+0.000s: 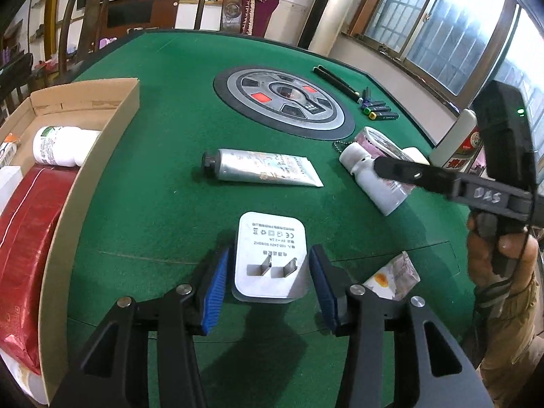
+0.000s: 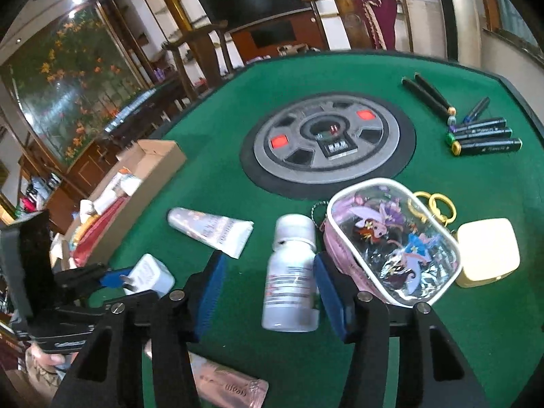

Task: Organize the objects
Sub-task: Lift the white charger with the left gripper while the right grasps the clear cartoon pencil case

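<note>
White charger (image 1: 268,258) sits between the left gripper (image 1: 268,284) fingers, prongs up, apparently unclamped; cardboard box (image 1: 102,142) lies left. Right gripper (image 2: 268,290) gapes around bottle (image 2: 292,278).

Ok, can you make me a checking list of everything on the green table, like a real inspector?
Surface: green felt table, round control panel in the middle.
Job's things: white charger, small white bottle, silver tube, cartoon pouch, markers.
Box: cardboard box holds a white bottle and a red pack.
Clutter: cream case.
Tools: left tool open around the charger; right tool open around the small bottle.
Cables: nothing seen.
Surroundings: chairs, window.
</note>
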The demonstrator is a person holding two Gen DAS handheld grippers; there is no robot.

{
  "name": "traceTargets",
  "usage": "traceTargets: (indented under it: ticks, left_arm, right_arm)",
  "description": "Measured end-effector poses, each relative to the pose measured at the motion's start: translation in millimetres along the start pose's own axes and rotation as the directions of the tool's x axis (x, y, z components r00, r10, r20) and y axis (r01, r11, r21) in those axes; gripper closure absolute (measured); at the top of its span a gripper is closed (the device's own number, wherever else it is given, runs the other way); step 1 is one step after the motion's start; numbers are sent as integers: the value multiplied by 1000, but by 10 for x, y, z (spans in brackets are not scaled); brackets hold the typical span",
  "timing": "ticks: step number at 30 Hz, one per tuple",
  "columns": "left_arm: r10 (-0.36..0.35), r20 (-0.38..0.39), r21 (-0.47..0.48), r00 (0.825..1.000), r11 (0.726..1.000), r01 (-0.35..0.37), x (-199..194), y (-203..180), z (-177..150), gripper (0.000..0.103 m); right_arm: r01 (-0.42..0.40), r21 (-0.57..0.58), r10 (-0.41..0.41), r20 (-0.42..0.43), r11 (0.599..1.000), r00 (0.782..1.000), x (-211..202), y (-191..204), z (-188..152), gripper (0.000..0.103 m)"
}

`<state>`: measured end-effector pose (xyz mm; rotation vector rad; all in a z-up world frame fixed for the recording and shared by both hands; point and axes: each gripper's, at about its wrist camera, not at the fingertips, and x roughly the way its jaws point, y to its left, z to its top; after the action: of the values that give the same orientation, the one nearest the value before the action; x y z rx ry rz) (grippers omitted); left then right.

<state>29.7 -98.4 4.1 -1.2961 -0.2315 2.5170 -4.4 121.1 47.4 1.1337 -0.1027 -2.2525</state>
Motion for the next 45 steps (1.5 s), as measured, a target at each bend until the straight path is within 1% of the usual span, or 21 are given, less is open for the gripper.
traceTargets:
  ticks: [2, 3, 6, 8, 10, 11, 12, 13, 14, 18, 20, 21, 24, 25, 27, 33, 35, 38, 40, 44, 45]
  left_arm:
    - [13, -2, 12, 1000, 1000, -13, 2, -17, -1, 57]
    - [19, -3, 17, 1000, 1000, -19, 4, -27, -3, 57]
    - [32, -3, 28, 999, 999, -32, 4, -37, -8, 57]
    - [32, -4, 29, 999, 999, -32, 4, -37, -6, 57]
    - [24, -3, 24, 1000, 999, -24, 3, -32, -7, 57]
    - [18, -2, 19, 1000, 1000, -18, 1, -21, -5, 57]
    - [11, -1, 15, 1000, 1000, -11, 1, -13, -4, 57]
    - [4, -1, 11, 1000, 1000, -4, 1, -6, -5, 57]
    - [-1, -1, 8, 1000, 1000, 1, 1, 3, -5, 57]
    - [-10, 1, -1, 1000, 1000, 10, 2, 3, -7, 57]
    - [-14, 1, -3, 1000, 1000, 14, 7, 3, 1, 56]
    - [-15, 1, -5, 1000, 1000, 16, 7, 4, 1, 55]
    - [-19, 2, -8, 1000, 1000, 19, 7, 8, 4, 55]
    - [-19, 2, -9, 1000, 1000, 19, 7, 5, 3, 55]
    - [-18, 2, -8, 1000, 1000, 18, 5, 5, 3, 55]
    - [-8, -1, 5, 1000, 1000, 8, 12, -7, 6, 54]
    - [-6, -1, 7, 1000, 1000, 6, 16, -10, 2, 54]
    - [-4, -2, 9, 1000, 1000, 4, 19, -7, 3, 54]
    - [-4, -1, 9, 1000, 1000, 4, 17, -7, 0, 54]
    - [-8, 5, -3, 1000, 1000, 8, 14, 5, -5, 54]
    - [-1, 8, -9, 1000, 1000, 1, 9, 15, -8, 58]
  right_arm:
    - [-15, 7, 14, 57, 1000, 998, -211, -84, 69, 45]
    - [-22, 19, 20, 101, 1000, 995, -372, -186, 117, 45]
    - [-42, 66, 33, 139, 997, 990, -553, -428, 178, 44]
    - [-15, 102, 3, 119, 995, 993, -542, -588, 183, 41]
    - [13, 103, -22, 85, 995, 996, -445, -656, 180, 41]
    - [29, 103, -36, 70, 994, 997, -389, -677, 182, 38]
    - [62, 104, -68, 53, 993, 996, -291, -707, 173, 28]
    - [87, 98, -91, 38, 991, 995, -230, -713, 164, 24]
    - [106, 80, -108, 21, 991, 994, -176, -706, 158, 20]
    - [181, -67, -183, -13, 981, 983, -7, -515, 109, 17]
    - [178, -107, -184, -47, 978, 982, 46, -439, 59, 19]
    - [170, -133, -180, -65, 976, 982, 76, -359, 21, 22]
    - [120, -184, -137, -83, 976, 987, 95, -200, -60, 24]
    - [119, -193, -137, -81, 974, 987, 96, -161, -70, 24]
    - [164, -207, -181, -68, 965, 981, 121, -108, -99, 24]
    - [193, -185, -205, -48, 964, 978, 245, -122, 12, 23]
    - [188, -181, -202, -61, 965, 978, 301, -123, 36, 20]
    - [210, -186, -229, -86, 960, 970, 436, -124, 43, 19]
    - [241, -207, -260, -70, 948, 963, 458, -90, 41, 20]
    - [275, -197, -284, -23, 941, 958, 382, -51, 38, 24]
    - [276, -191, -283, -7, 942, 959, 350, -50, 38, 24]
